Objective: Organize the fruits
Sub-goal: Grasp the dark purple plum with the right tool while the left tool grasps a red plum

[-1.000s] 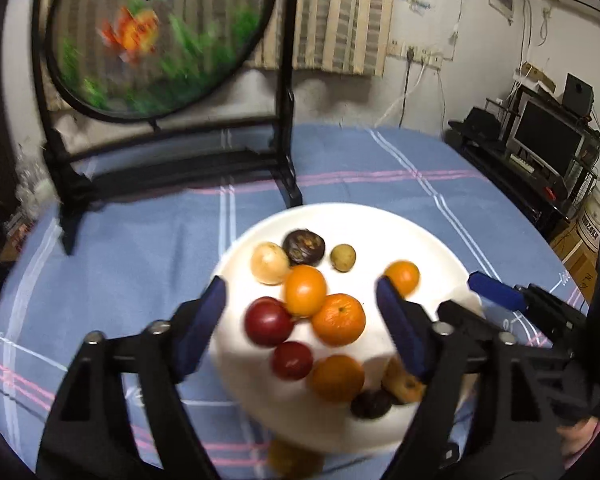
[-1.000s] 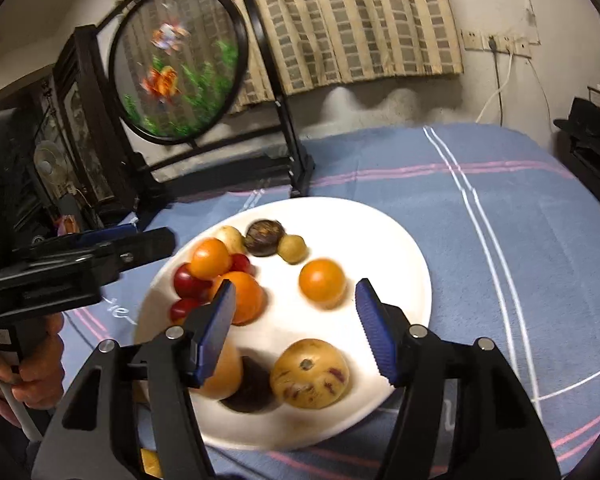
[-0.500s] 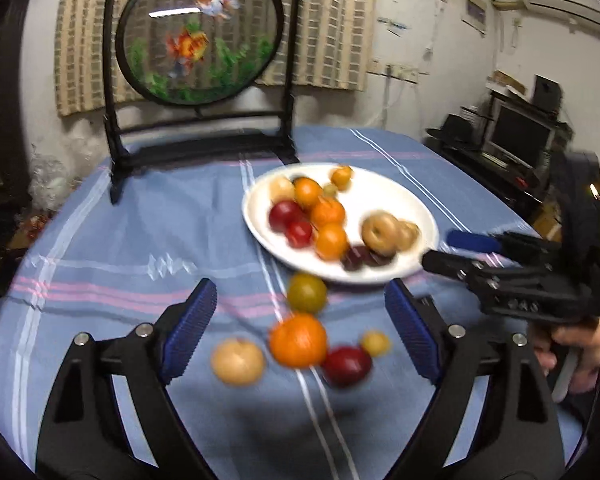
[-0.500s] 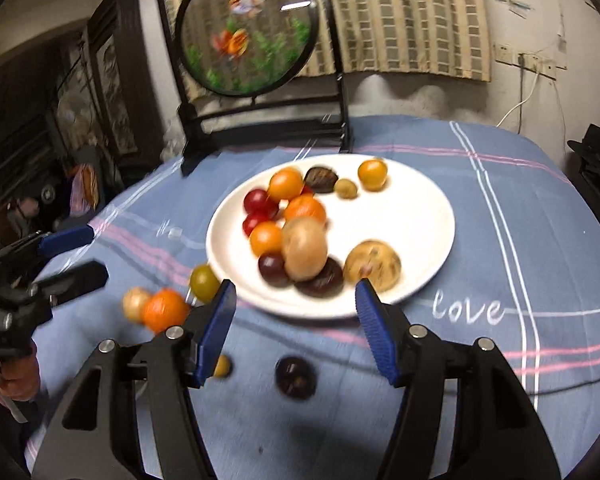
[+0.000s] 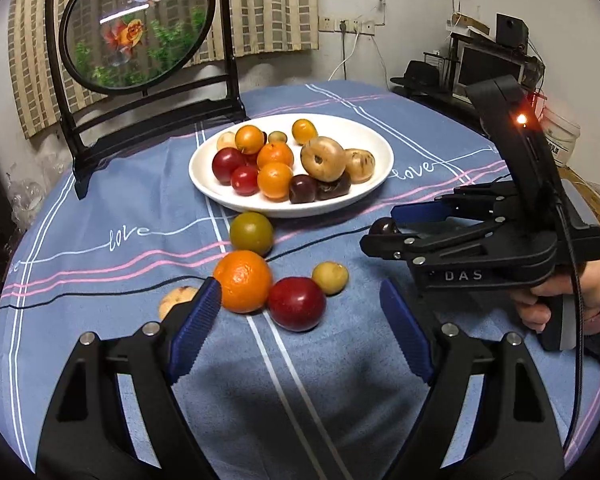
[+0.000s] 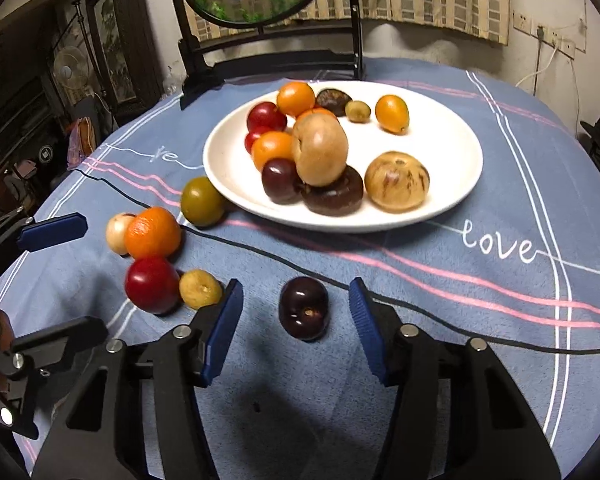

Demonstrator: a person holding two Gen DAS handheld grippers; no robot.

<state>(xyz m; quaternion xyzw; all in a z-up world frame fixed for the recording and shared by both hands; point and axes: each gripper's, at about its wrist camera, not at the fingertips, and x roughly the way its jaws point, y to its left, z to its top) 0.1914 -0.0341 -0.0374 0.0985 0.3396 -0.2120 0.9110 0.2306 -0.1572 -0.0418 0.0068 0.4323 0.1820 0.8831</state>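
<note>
Right gripper (image 6: 296, 320): jaws closing, dark plum (image 6: 304, 308) between them, untouched | Left gripper (image 5: 300, 320): jaws wide, empty; orange (image 5: 243, 281) and red plum (image 5: 297, 303) just ahead between them | Plate (image 5: 204, 176) of fruit beyond on tabletop (image 5: 100, 200)

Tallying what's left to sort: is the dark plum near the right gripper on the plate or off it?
Off. The dark plum lies on the tablecloth, well short of the plate, between the closing right gripper's fingers, untouched.
</note>
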